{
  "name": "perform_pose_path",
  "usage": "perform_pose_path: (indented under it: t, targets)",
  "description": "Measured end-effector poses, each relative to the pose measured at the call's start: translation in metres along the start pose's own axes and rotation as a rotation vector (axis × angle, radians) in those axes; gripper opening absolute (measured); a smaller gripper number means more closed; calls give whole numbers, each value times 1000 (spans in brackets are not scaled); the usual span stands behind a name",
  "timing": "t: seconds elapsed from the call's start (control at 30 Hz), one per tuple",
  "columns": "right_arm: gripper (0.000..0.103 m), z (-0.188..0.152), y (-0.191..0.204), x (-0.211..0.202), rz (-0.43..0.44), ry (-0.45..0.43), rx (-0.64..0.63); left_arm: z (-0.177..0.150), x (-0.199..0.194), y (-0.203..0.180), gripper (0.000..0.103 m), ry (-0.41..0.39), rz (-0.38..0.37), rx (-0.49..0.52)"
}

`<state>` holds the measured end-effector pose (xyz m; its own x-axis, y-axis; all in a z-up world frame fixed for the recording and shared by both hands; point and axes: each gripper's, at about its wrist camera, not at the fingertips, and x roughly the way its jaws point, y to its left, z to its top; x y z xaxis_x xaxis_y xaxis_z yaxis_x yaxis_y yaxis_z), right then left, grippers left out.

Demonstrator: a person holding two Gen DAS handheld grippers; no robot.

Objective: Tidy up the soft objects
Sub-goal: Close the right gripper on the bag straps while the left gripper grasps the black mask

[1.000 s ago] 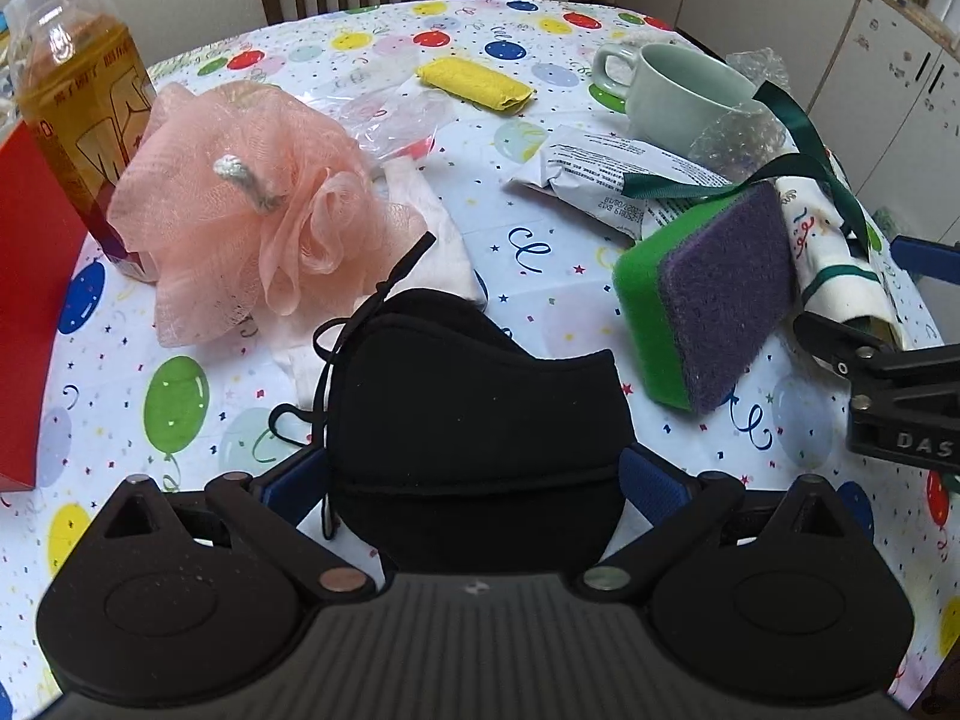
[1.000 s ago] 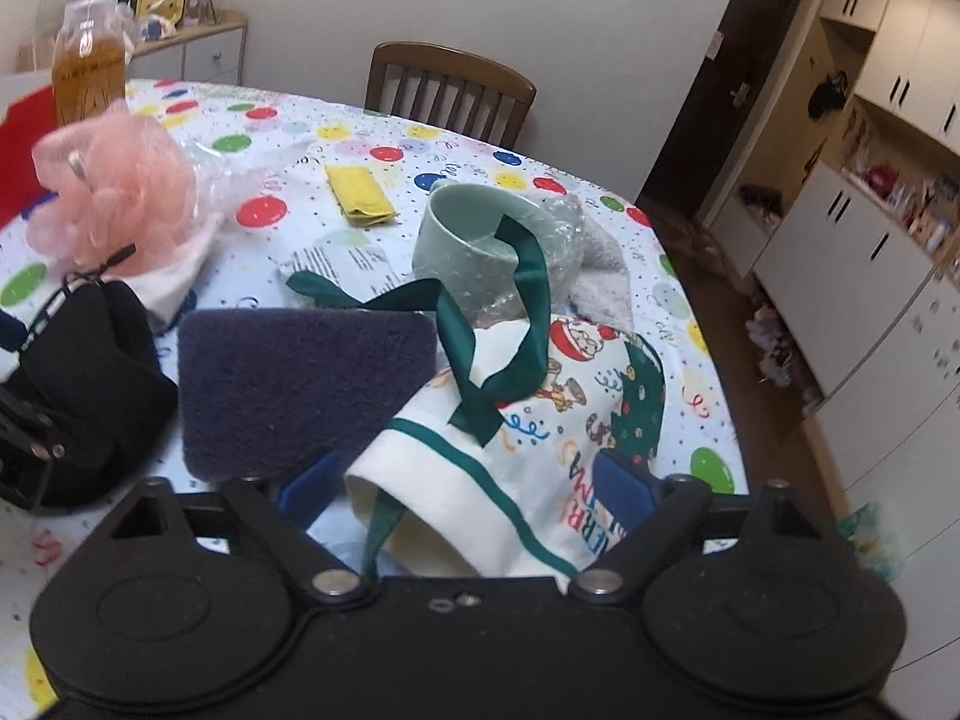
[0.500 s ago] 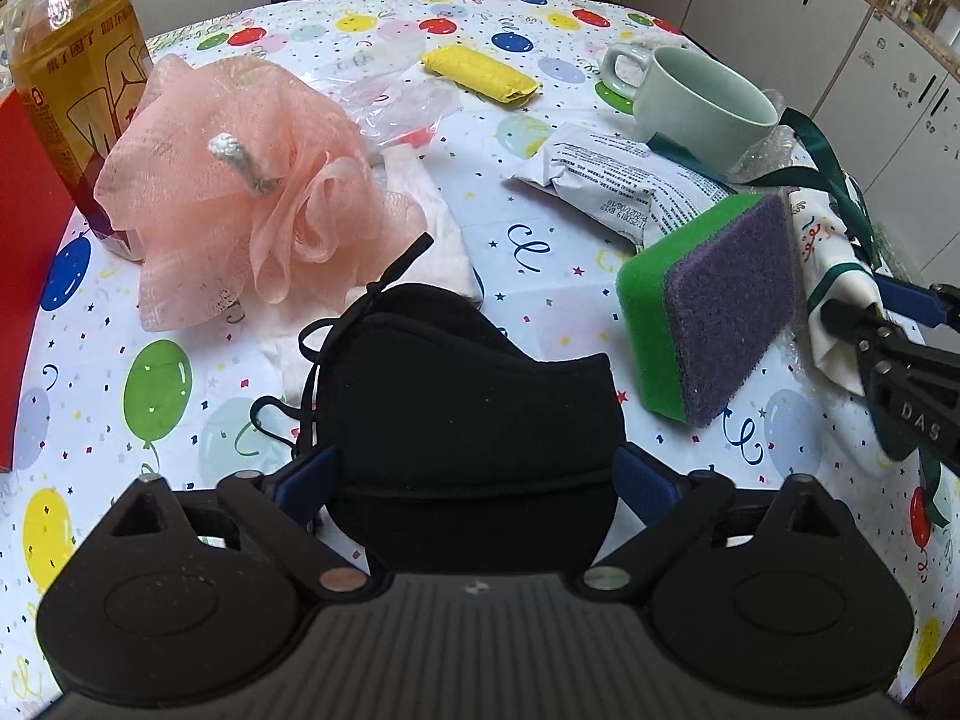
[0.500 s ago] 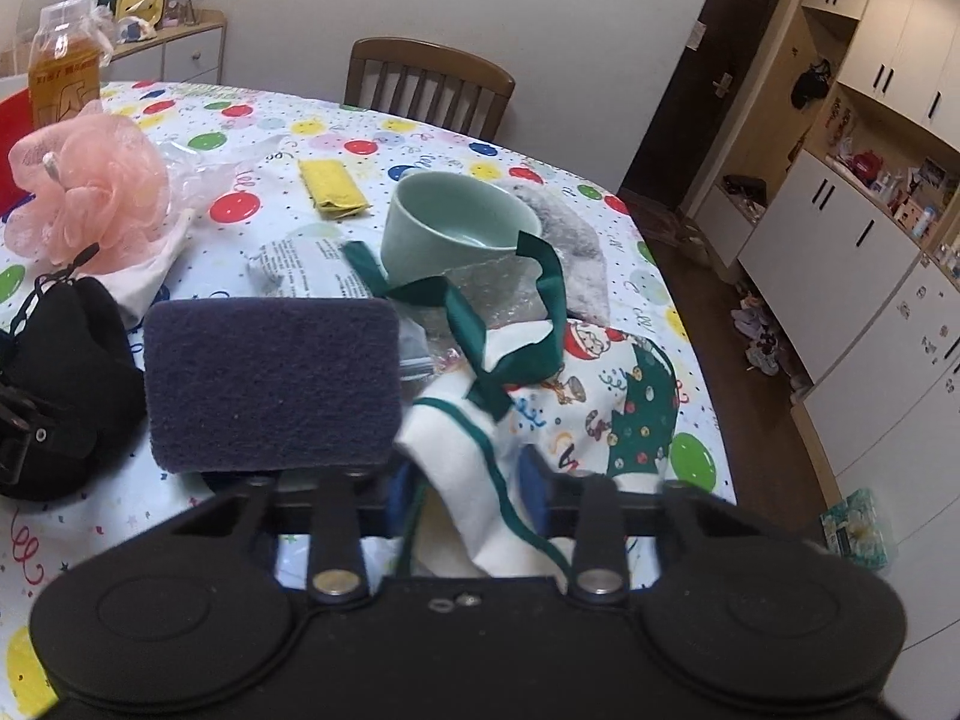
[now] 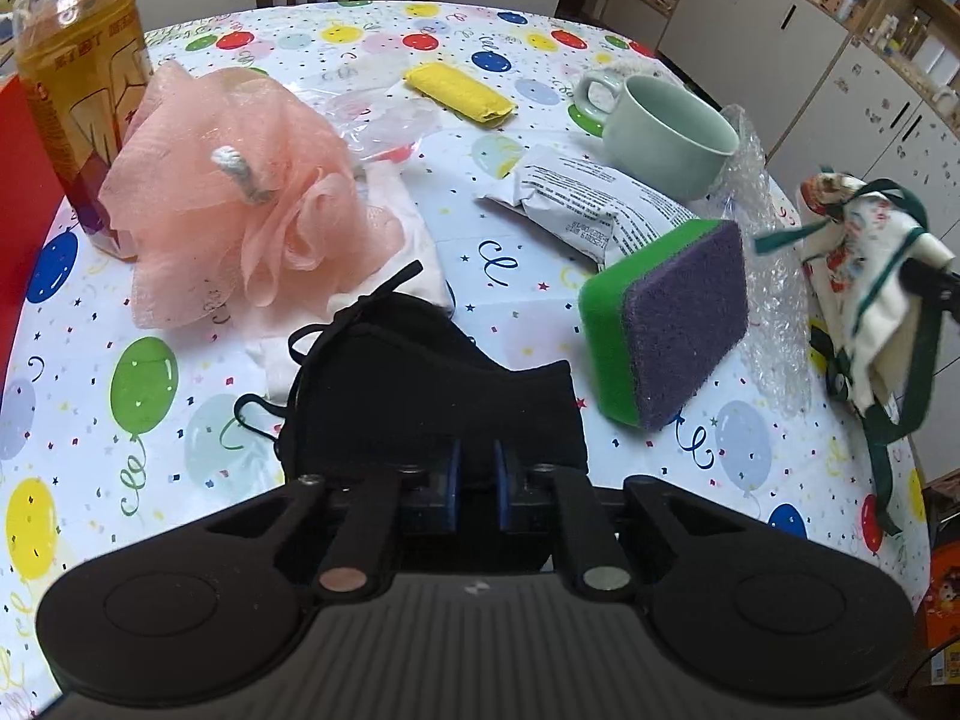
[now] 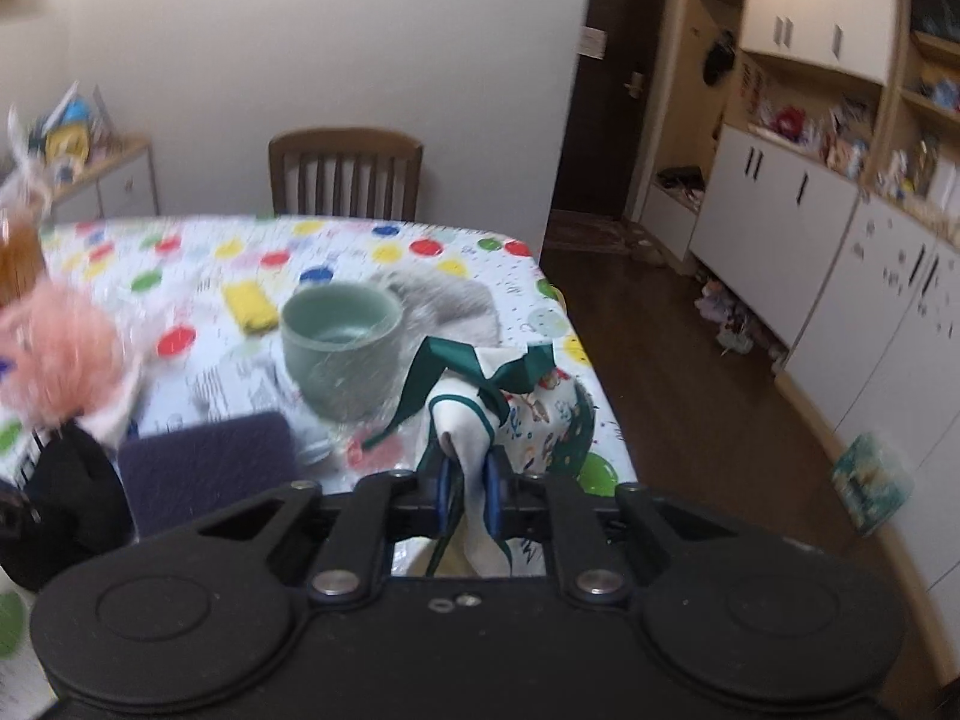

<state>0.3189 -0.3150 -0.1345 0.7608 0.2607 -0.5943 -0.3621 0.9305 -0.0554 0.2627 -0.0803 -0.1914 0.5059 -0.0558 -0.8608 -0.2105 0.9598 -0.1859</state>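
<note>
Left tongs (image 5: pixel 477 474): clenching the near edge of the black face mask (image 5: pixel 432 396), blue pads nearly meeting over a pinch of cloth; gripping at the hem, probably so the mask hangs flat once lifted.
Black face mask: lying low centre of the left view, on the desk (image 5: pixel 540 312), ear loops trailing toward the pink mesh pouf (image 5: pixel 240 204) just beside it.
Right tongs (image 6: pixel 471 489): pinching a white fold of the drawstring gift bag (image 6: pixel 480 420), green ribbon dangling over the pads.
Drawstring gift bag: hanging clear of the desk at right edge of the left view (image 5: pixel 870 300), blurred, likely in motion.
Green-and-purple sponge (image 5: pixel 672 324): sitting tilted, right of centre, apparently propped on the printed packet (image 5: pixel 588 204).
Other soft items: yellow cloth (image 5: pixel 459 90) upper centre, grey fluffy cloth (image 6: pixel 444 300) behind the mint mug (image 6: pixel 339 348).
Progress: judging early; most soft things remaining scattered.
Risk: ribbon snagging the mug or bubble wrap (image 5: pixel 756 228) during carrying.
</note>
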Motion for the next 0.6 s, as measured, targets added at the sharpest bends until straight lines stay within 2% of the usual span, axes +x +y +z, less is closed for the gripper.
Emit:
perform_pose_path:
  t: [0.13,0.33,0.6]
  targets:
    - [7,8,-21,-18,10,-40,65,-1,-8,4,6,-22,-8,-6]
    - [6,17,-31,-53,38,-105,81,-1,-29,14,5,-64,-31,-33]
    - [6,13,-24,-61,62,-104,63,-2,-27,36,8,-33,-35,-73]
